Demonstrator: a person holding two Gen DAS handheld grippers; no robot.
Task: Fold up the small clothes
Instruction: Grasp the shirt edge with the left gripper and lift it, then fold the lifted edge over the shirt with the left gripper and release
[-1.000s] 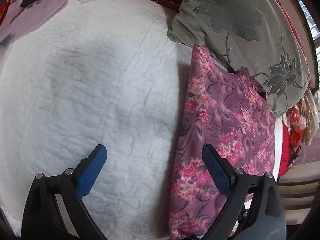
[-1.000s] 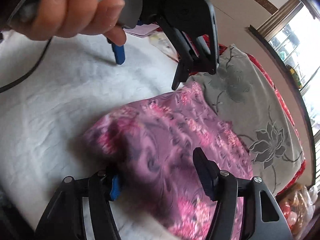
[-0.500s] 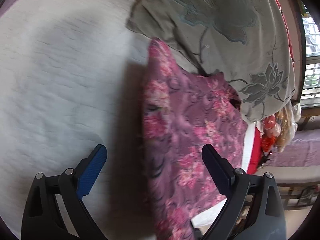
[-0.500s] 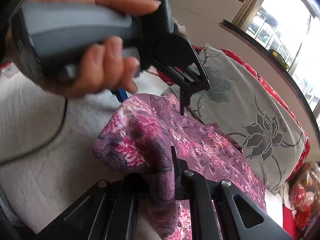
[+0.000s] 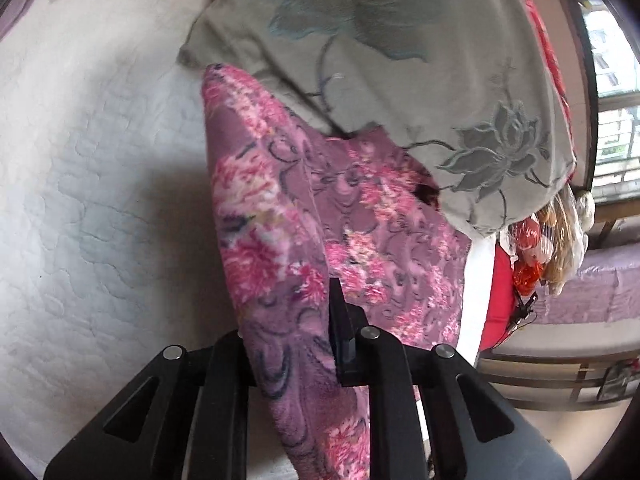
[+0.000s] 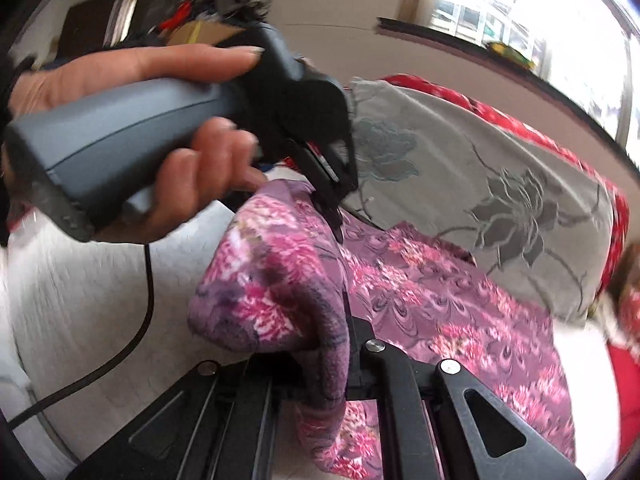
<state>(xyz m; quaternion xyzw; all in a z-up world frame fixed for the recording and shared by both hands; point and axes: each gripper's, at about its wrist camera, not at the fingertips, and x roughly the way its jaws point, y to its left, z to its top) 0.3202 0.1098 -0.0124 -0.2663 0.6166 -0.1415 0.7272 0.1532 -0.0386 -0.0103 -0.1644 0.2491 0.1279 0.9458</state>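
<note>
White quilted bedding covers the bed I am working over; a grey pillow with embroidered flowers lies at its far right, over red patterned fabric. A bright window runs along the far wall.

One purple floral garment lies on the quilt, its far edge tucked under the pillow. My left hand-held gripper is closing on the garment's left edge, a fold of cloth pinched between its black fingers. My right hand-held gripper is clamped on a nearer bunch of the same edge, lifting it off the quilt. From the right wrist view I see the person's hand around the left tool's grey handle.

I count one garment, one pillow, two grippers.
</note>
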